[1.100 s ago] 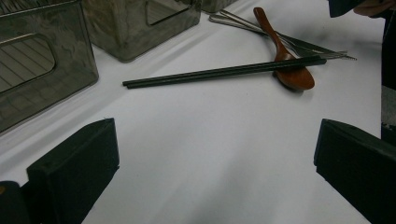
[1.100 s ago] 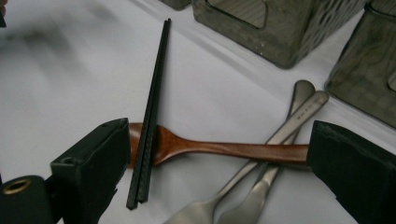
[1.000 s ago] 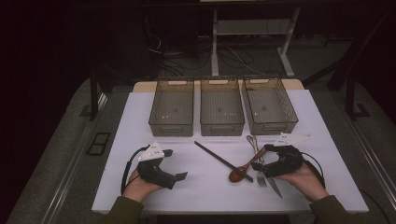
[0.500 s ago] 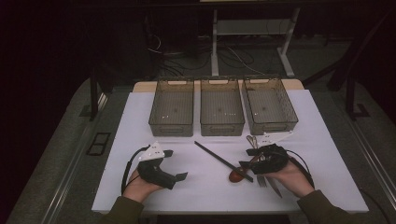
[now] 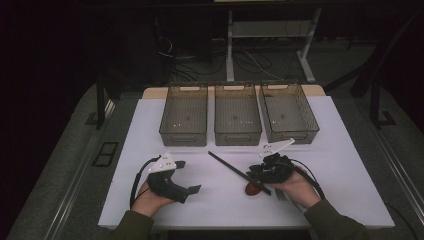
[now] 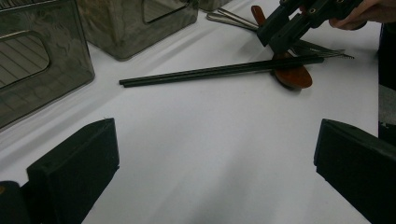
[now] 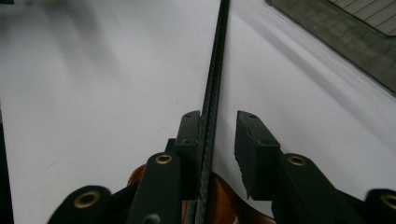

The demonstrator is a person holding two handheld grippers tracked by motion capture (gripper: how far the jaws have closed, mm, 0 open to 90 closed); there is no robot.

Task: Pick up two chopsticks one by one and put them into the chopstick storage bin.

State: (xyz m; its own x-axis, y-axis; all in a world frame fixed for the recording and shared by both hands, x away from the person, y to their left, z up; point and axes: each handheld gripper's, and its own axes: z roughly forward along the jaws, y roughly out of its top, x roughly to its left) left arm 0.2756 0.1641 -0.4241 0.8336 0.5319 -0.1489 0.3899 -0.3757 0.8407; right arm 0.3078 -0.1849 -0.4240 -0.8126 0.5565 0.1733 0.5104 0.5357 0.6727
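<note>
Meanwhile, no readable labels appeared. Slim black chopsticks (image 5: 235,168) lay diagonally at lower centre, across a brown wooden spoon (image 5: 253,189), on the white surface (image 5: 345,165). The right claw (image 7: 218,140) had just been closing around them, one pad touching, not yet clamped. At lower left, the left claw (image 5: 187,176) rested released. Three smoky bins (image 5: 236,122) lined mid-frame.

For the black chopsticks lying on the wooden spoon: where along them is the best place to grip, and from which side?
Probably the end resting on the wooden spoon, approached from above, jaws astride the pair. There the black chopsticks are propped off the white table cover, leaving room beneath; elsewhere they lie flat. The right gripper, its jaws just closing, already has them between its pads, a gap remaining on one side.
</note>
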